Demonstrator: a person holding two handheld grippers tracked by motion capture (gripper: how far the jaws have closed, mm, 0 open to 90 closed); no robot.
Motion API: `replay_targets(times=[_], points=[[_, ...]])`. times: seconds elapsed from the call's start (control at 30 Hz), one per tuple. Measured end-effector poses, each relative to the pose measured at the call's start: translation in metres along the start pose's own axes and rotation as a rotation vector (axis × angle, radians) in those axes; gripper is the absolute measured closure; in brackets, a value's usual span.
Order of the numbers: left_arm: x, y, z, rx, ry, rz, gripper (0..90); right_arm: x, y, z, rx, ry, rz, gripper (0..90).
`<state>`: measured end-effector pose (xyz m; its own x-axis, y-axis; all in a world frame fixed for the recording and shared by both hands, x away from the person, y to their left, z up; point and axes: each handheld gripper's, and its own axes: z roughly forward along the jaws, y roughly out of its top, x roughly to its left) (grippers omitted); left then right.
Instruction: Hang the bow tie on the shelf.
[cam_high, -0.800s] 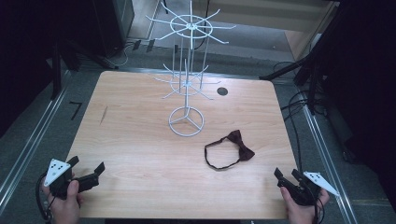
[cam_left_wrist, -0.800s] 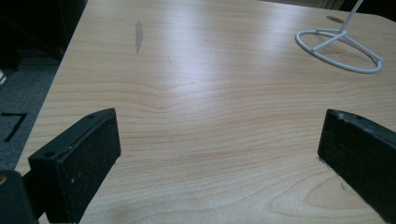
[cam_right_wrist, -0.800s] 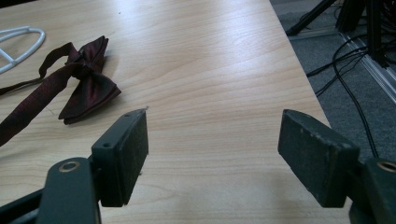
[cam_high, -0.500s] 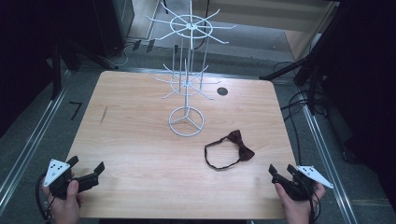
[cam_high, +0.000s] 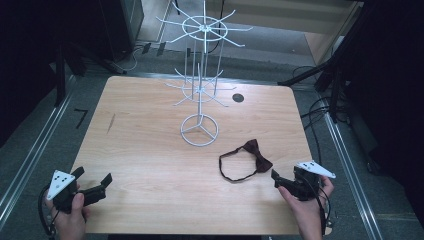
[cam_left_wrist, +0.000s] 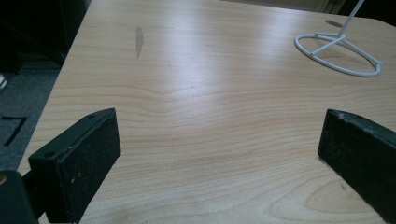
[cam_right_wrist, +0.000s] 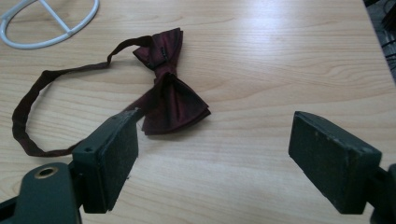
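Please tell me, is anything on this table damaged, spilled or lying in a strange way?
Nothing looks damaged or spilled. The dark red bow tie lies flat on the table with its strap in a loose loop, while the white wire stand carries nothing on its hooks. A dark streak marks the wood near the left edge.

A light wooden table with rounded corners (cam_high: 150, 150) stands on a grey carpeted floor (cam_high: 45, 130). Metal rails (cam_high: 30, 160) flank the table on both sides. Beyond its far edge lie black cables (cam_high: 130, 55), with dark shadow either side.
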<state>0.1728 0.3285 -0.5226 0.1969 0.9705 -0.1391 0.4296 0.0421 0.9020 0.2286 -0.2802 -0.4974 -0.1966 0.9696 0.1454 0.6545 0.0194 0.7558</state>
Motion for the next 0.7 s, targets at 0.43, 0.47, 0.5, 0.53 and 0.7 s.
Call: replay_targets(times=[0.43,0.47,0.5,0.53,0.7], points=[[0.0,0.0,0.0,0.0,0.0,0.001,0.0,0.026,0.029,0.032,0.105,0.012,-0.047,22.5],[0.0,0.0,0.0,0.005,0.0,0.004,0.0,0.03,0.032,0.038,0.121,0.014,-0.054,23.5],[0.0,0.0,0.0,0.005,0.0,0.004,0.0,0.03,0.032,0.038,0.121,0.014,-0.054,23.5],[0.0,0.0,0.0,0.003,0.0,0.004,0.0,0.031,0.033,0.04,0.125,0.012,-0.059,23.8],[0.0,0.0,0.0,0.005,-0.001,0.004,0.0,0.035,0.035,0.058,0.172,-0.008,-0.068,25.5]])
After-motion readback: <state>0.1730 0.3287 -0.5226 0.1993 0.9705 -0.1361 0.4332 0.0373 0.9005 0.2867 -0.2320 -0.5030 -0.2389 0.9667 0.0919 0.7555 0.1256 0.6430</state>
